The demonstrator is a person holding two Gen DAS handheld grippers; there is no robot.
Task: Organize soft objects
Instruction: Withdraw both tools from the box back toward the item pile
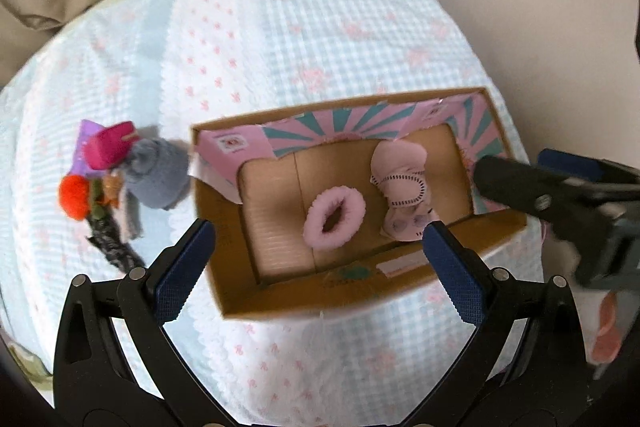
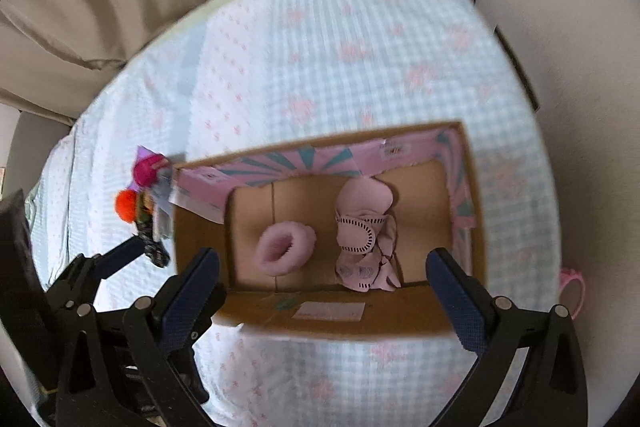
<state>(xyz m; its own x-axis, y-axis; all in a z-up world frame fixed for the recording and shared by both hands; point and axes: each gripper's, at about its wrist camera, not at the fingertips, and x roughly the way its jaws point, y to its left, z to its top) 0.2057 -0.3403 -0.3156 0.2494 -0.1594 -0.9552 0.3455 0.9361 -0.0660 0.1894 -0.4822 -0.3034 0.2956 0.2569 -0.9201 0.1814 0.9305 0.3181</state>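
Between open left claw [image 1: 316, 259] fingers — pink scrunchie [image 1: 334, 219], boxed.

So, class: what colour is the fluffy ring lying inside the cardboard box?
The fluffy ring is pale pink, seen best in the left wrist view.

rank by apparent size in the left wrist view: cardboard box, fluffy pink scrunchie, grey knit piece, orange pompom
1. cardboard box
2. grey knit piece
3. fluffy pink scrunchie, close to the grey piece, so unsure
4. orange pompom
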